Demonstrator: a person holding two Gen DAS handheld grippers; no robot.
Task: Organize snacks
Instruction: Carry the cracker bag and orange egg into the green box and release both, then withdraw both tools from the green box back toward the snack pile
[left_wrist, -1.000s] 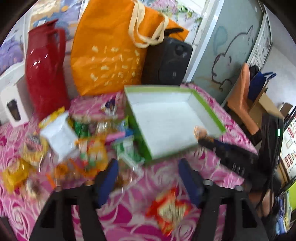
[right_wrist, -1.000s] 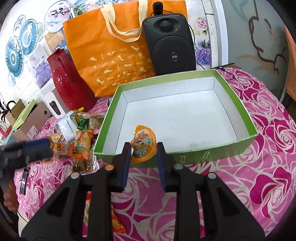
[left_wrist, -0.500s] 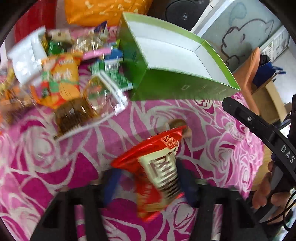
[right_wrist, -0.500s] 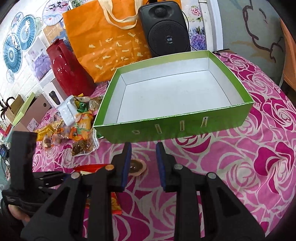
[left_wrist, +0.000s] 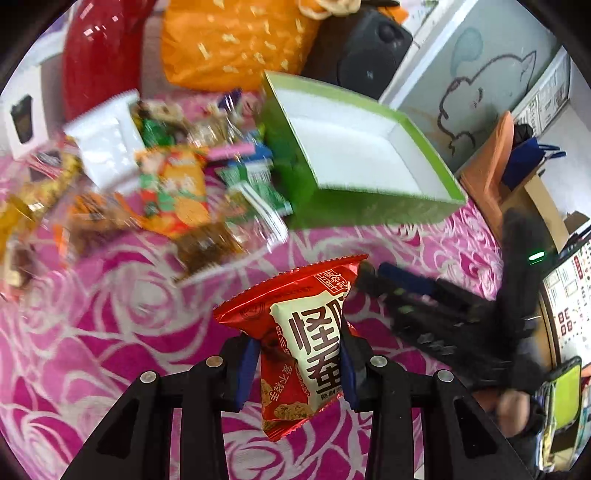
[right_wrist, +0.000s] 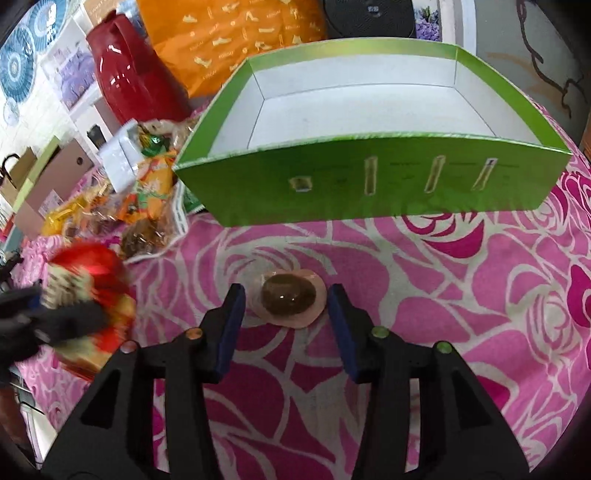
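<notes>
A loose heap of snack packets (left_wrist: 155, 184) lies toward the left side of the worktop (left_wrist: 110, 314), which carries a pink rose-patterned cloth. Behind the heap stand a red jug (left_wrist: 99, 51) and an orange bag (left_wrist: 236, 40). Right of the heap sits the open green box (left_wrist: 369, 210), its white floor bare. The left gripper (left_wrist: 297, 363) has its jaws closed on a red snack bag (left_wrist: 303, 343), held clear above the cloth. The right gripper (right_wrist: 286, 328) has its jaws spread wide, either side of a round brown sealed snack (right_wrist: 288, 297) lying on the cloth just before the box's front wall.
</notes>
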